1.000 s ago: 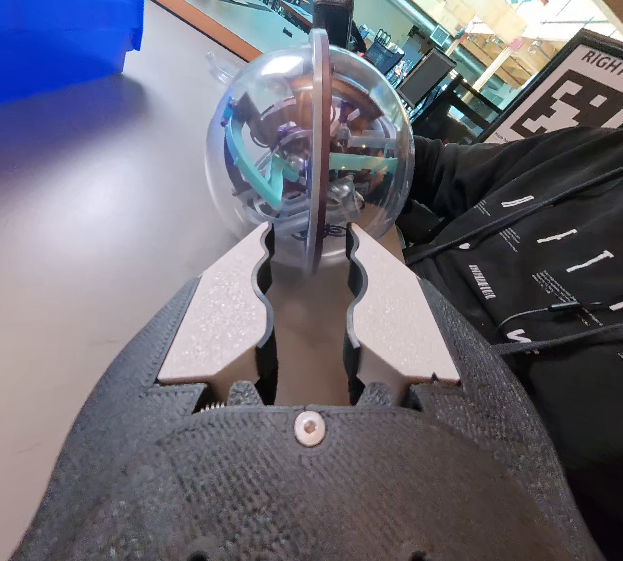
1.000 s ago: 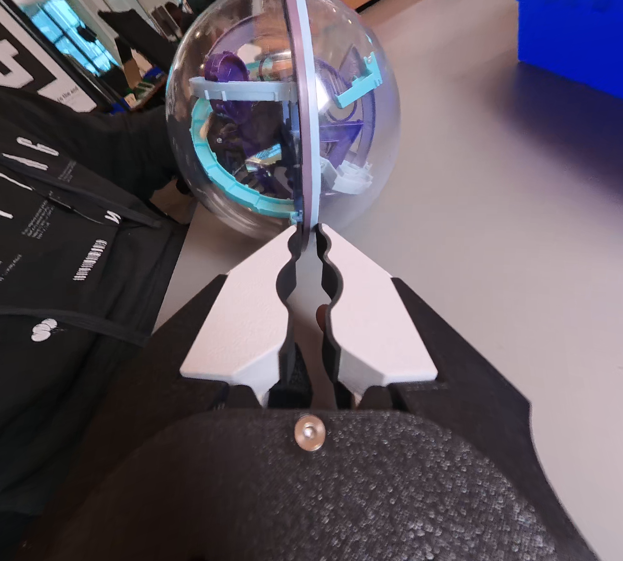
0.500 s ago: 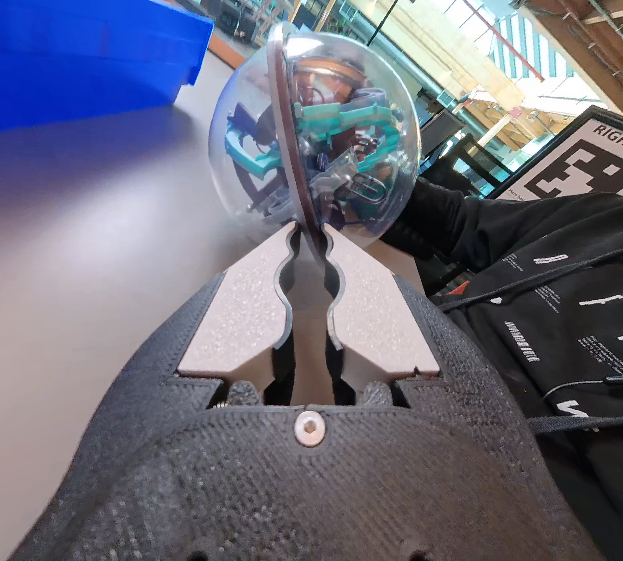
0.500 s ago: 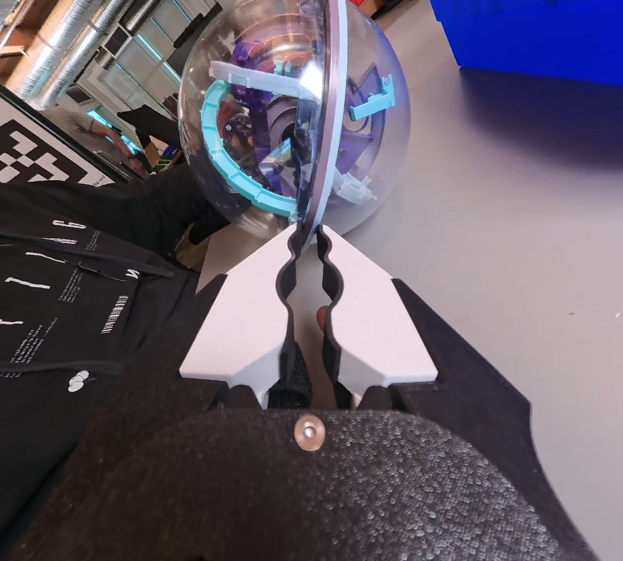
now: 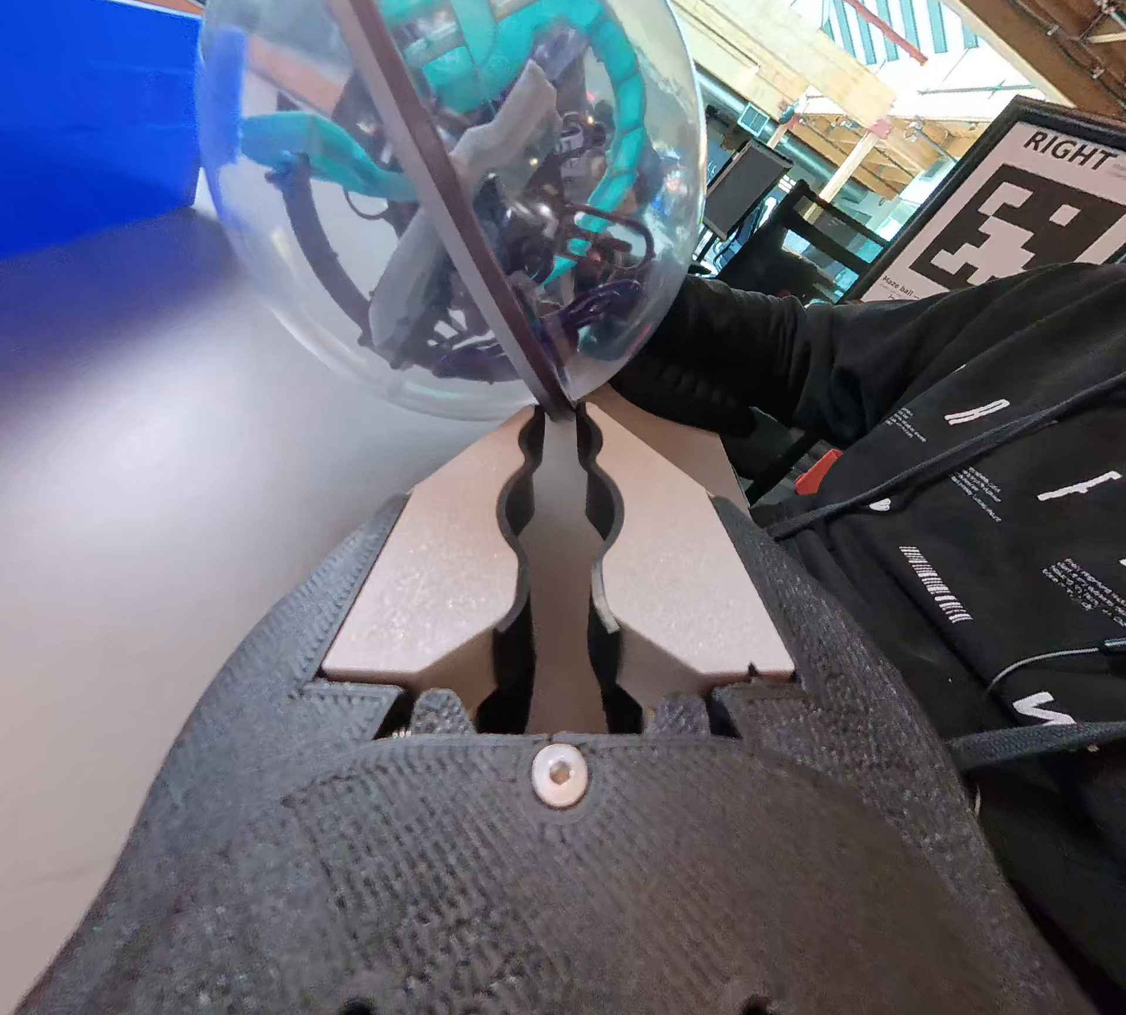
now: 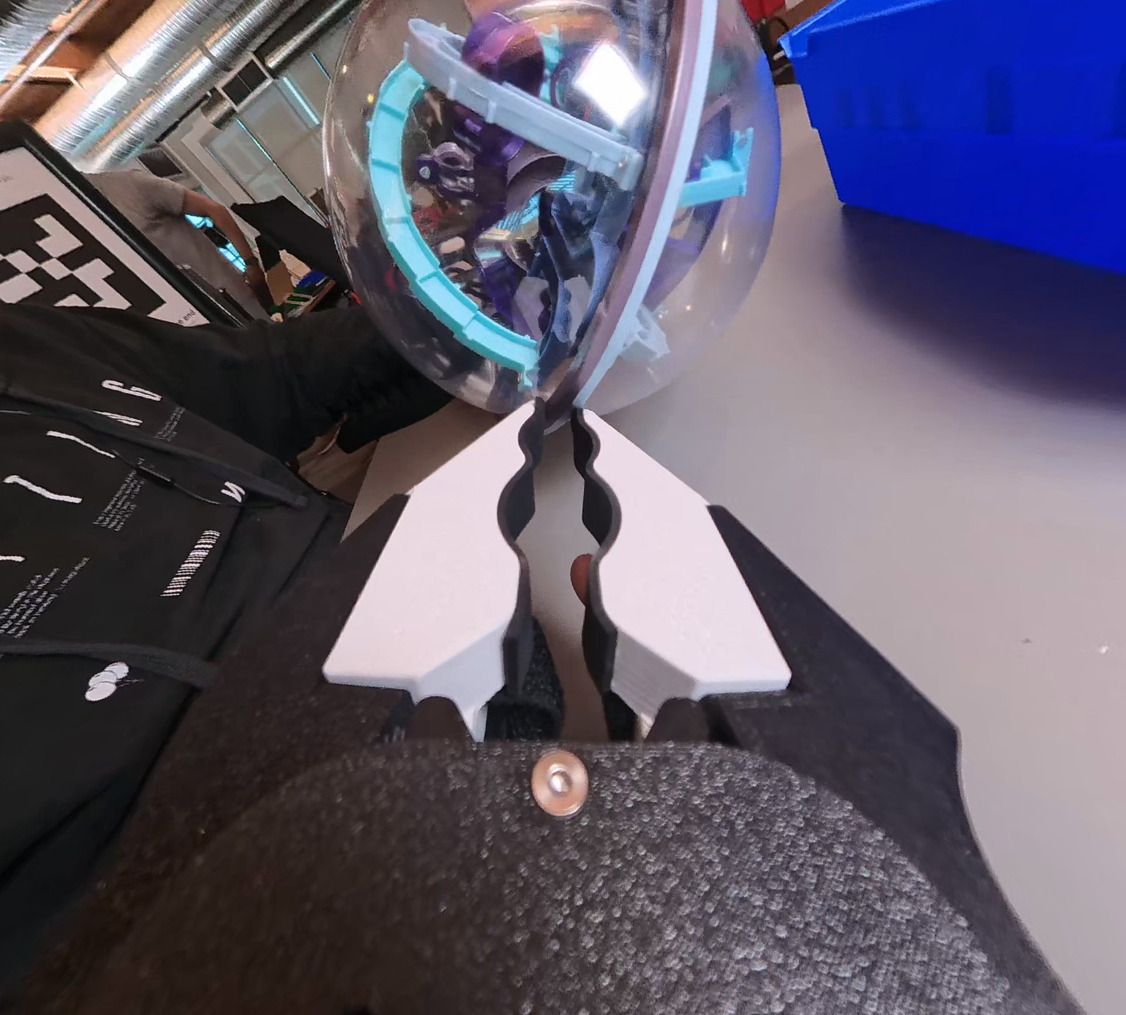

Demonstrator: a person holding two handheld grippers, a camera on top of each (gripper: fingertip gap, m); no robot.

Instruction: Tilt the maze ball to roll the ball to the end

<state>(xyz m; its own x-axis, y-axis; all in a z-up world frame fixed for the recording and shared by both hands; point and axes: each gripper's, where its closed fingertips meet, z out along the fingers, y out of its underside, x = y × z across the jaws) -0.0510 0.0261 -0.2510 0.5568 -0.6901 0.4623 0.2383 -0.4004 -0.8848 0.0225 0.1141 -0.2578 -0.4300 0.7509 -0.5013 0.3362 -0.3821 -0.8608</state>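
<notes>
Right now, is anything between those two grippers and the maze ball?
Nothing visible. The left gripper and the right gripper each pinch the rim band of the maze ball, directly at the fingertips. The blue bin sits off to the side.

Bright daylight, coming from skylights and windows high in the background, which are blown out in the left wrist view. Hard white glare patch on the maze ball point(image 6: 551, 157) shell. Blue bin point(image 6: 975, 102) throws a soft blue-tinted shadow on the table point(image 6: 883, 467). Strong wide-angle bending at edges. Table at left of left view smeared; background soft.
</notes>
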